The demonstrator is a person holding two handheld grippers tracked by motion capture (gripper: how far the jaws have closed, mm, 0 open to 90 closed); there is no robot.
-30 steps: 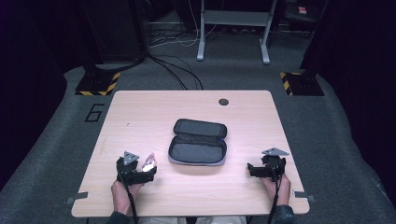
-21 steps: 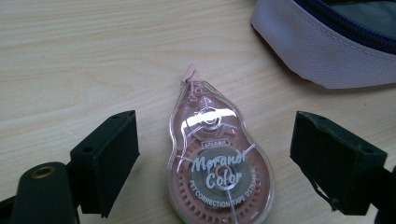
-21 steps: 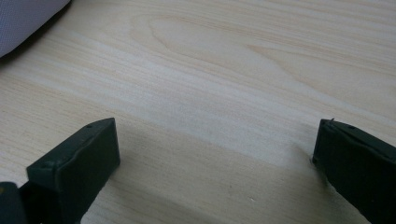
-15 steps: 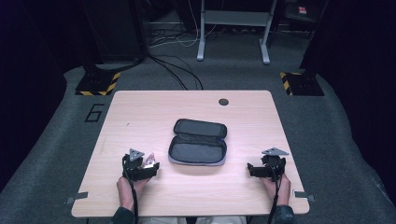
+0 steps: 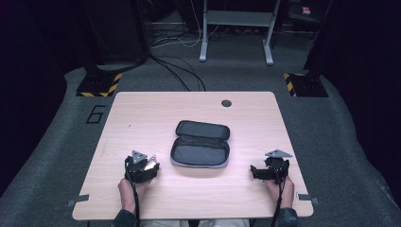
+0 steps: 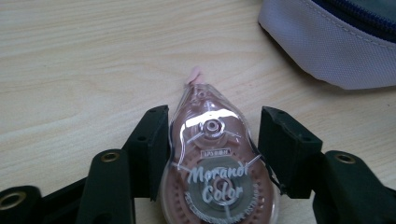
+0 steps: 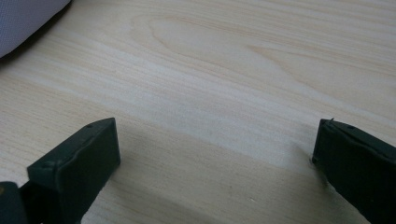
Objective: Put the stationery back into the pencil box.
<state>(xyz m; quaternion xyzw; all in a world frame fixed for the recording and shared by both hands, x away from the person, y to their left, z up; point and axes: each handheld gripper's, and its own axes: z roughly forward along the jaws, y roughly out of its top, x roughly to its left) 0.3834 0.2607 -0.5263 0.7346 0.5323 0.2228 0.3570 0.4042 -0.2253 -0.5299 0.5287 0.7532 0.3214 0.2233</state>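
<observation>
A clear, pinkish correction tape dispenser [image 6: 217, 177] printed "Morandi Color" sits between the black jaws of my left gripper [image 6: 212, 135], its pink tip pointing out over the wooden table [image 5: 142, 118]. In the high view the left gripper [image 5: 151, 166] is at the front left, just left of an open dark pencil case [image 5: 201, 144] with a grey outer shell [image 6: 327, 42]. My right gripper [image 5: 255, 171] rests at the front right, open wide, with bare wood between its jaws in the right gripper view [image 7: 215, 149].
A corner of the pencil case [image 7: 23, 18] shows at the upper left of the right gripper view. A round dark grommet [image 5: 226, 103] sits near the table's far edge. Cables and stands lie on the floor beyond the table.
My left gripper has shifted a little to the right, toward the pencil case, carrying the tape dispenser. The right gripper has stayed still.
</observation>
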